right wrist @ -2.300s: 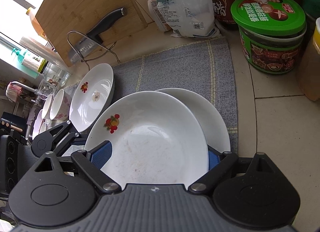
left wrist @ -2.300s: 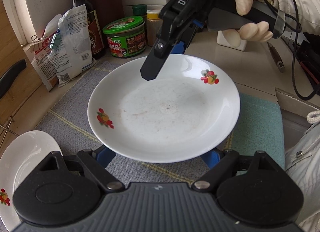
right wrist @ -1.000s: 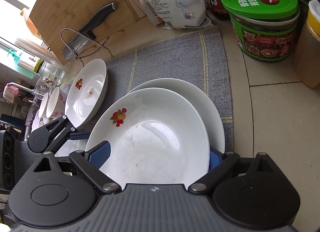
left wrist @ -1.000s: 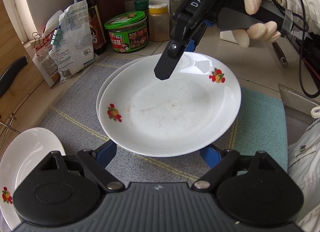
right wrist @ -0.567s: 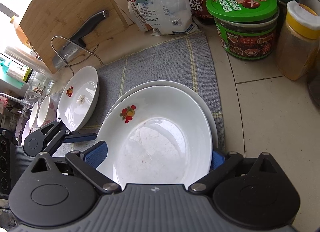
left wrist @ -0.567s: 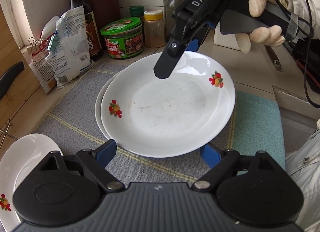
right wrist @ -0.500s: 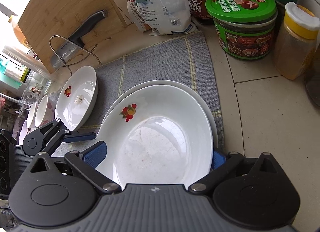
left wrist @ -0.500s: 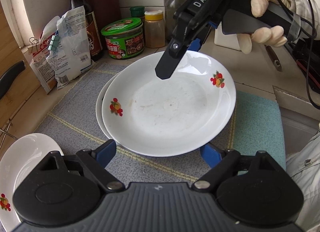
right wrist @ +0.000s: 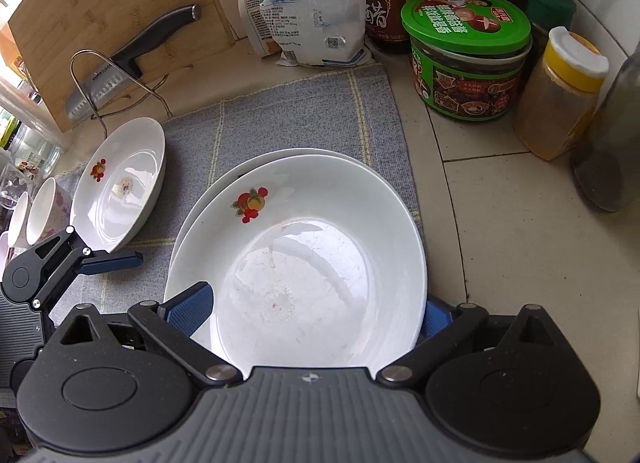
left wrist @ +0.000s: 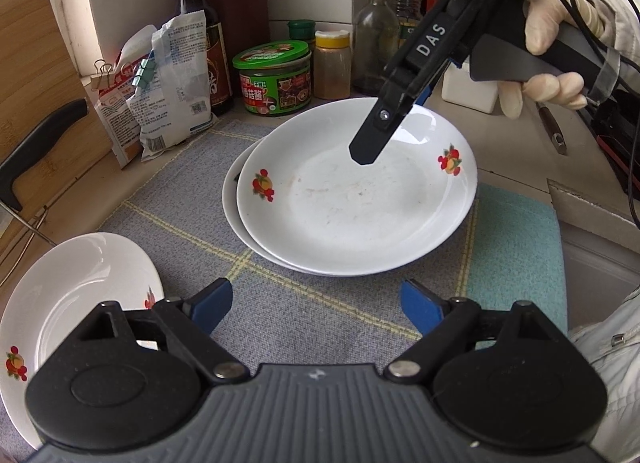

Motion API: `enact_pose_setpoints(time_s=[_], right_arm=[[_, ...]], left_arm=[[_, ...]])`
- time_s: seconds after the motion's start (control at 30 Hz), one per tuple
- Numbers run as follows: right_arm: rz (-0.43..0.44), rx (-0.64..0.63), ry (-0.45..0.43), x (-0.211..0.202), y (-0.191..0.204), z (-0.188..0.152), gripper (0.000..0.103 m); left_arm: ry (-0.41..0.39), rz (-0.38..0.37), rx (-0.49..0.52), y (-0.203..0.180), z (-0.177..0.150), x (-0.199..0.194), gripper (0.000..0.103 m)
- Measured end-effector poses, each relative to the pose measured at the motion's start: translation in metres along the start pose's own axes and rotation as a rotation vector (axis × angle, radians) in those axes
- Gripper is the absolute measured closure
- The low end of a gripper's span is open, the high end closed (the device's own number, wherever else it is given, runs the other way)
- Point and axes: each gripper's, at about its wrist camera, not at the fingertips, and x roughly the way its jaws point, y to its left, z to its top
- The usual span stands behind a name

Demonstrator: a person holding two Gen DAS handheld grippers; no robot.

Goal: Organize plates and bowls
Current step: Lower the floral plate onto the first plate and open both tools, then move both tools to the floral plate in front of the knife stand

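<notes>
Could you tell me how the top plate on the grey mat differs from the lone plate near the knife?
The top plate rests on another plate; the lone plate lies by itself on the grey mat. The top plate shows faint reddish smears; the lone plate has one small crumbly patch in its middle. Both are white with red fruit motifs.

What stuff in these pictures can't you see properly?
- Lower plate: both views, the top plate covers all but a sliver of rim.
- Cups: right wrist view, cut off by the left edge.
- Knife: left wrist view, blade runs off the picture's edge.
- Right gripper: its far finger is hidden behind the top plate's rim.
</notes>
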Motion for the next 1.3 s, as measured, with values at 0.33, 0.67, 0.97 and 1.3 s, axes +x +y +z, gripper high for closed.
enact_pose_setpoints(time_s=[0.33, 0.67, 0.97, 1.3], right_arm=[[-0.07, -0.022, -0.006, -0.006, 0.008, -0.014, 0.0], [-0.08, -0.189, -0.156, -0.022, 0.056, -0.018, 0.0], [0.038, -0.308, -0.194, -0.006, 0.11, -0.004, 0.0], [0.11, -0.373, -0.142, 0.023, 0.146, 0.016, 0.0]], left_arm=[[-0.058, 0.054, -0.073, 0.006, -0.011, -0.023, 0.012], [-0.088, 0.296, -0.231, 0.022, -0.03, -0.05, 0.011], [-0.002, 0.478, -0.459, 0.052, -0.07, -0.063, 0.007], [0.076, 0.485, -0.547, 0.061, -0.093, -0.047, 0.007]])
